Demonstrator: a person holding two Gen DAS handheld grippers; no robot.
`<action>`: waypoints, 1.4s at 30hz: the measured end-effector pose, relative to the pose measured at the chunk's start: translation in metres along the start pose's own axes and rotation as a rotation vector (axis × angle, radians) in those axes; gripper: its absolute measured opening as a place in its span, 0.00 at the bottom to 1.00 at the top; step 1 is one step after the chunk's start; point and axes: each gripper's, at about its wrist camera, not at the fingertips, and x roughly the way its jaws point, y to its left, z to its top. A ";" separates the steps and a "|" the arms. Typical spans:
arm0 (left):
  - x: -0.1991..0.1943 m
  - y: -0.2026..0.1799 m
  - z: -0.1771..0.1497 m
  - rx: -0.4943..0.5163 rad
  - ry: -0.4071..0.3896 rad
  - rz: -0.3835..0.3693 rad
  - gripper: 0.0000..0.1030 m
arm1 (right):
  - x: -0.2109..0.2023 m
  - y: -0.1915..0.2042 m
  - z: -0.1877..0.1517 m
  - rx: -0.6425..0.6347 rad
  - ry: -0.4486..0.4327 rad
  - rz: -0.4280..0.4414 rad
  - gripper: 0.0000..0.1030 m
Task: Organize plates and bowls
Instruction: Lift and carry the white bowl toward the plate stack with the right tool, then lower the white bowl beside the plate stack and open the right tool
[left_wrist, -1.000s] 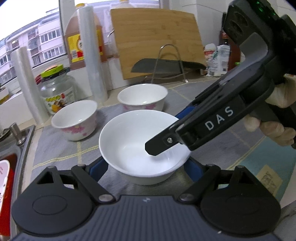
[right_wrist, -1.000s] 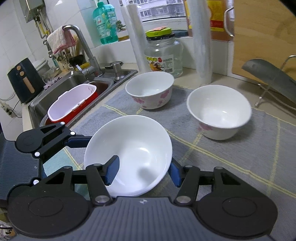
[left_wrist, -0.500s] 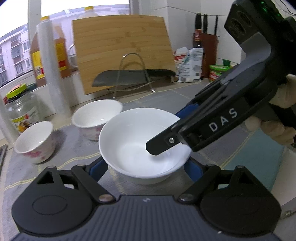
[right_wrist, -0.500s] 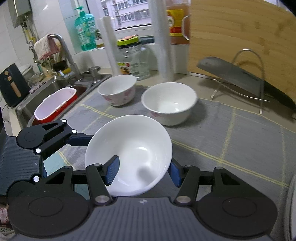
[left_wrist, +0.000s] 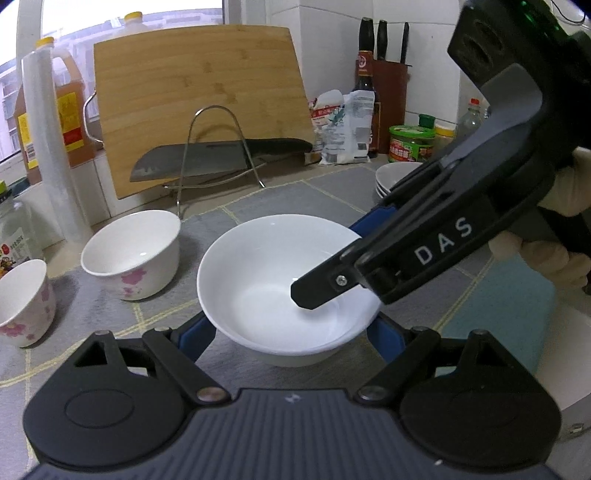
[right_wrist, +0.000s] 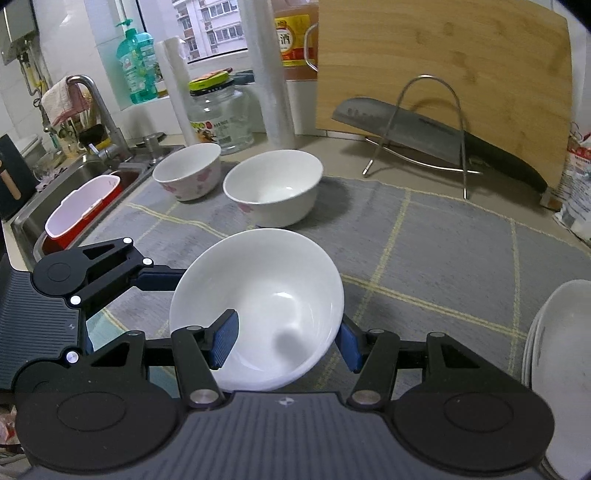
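Note:
A plain white bowl (left_wrist: 266, 280) (right_wrist: 273, 288) hangs above the grey checked mat, held from two sides. My left gripper (left_wrist: 290, 338) is shut on its lower wall, a blue pad on each side under the rim. My right gripper (right_wrist: 285, 343) is shut on the bowl's near wall, with one pad inside and one outside; the left wrist view shows it as right gripper (left_wrist: 343, 258) reaching in from the right. One blue left finger (right_wrist: 159, 277) touches the bowl's left side. Two flowered bowls (right_wrist: 273, 192) (right_wrist: 188, 175) stand on the mat behind.
A stack of white dishes (right_wrist: 554, 369) (left_wrist: 399, 177) sits at the right. A bamboo cutting board (right_wrist: 443, 74) and a cleaver on a wire rack (right_wrist: 424, 129) stand at the back. To the left lie a sink (right_wrist: 74, 173) with a red-and-white basin (right_wrist: 81, 206), a glass jar and film rolls.
Both grippers carried the white bowl to the right along the counter. The flowered bowls slid left in both views, and the stack of white dishes came into view at the right.

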 end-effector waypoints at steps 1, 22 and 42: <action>0.001 0.000 0.000 -0.003 0.004 -0.003 0.86 | 0.000 -0.001 -0.001 0.002 0.003 0.001 0.61; 0.010 0.003 -0.003 -0.054 0.057 -0.006 0.86 | 0.017 -0.007 -0.001 0.004 0.063 0.034 0.61; -0.024 0.016 -0.010 -0.105 0.011 0.090 0.99 | 0.002 -0.005 0.005 -0.020 0.012 0.031 1.00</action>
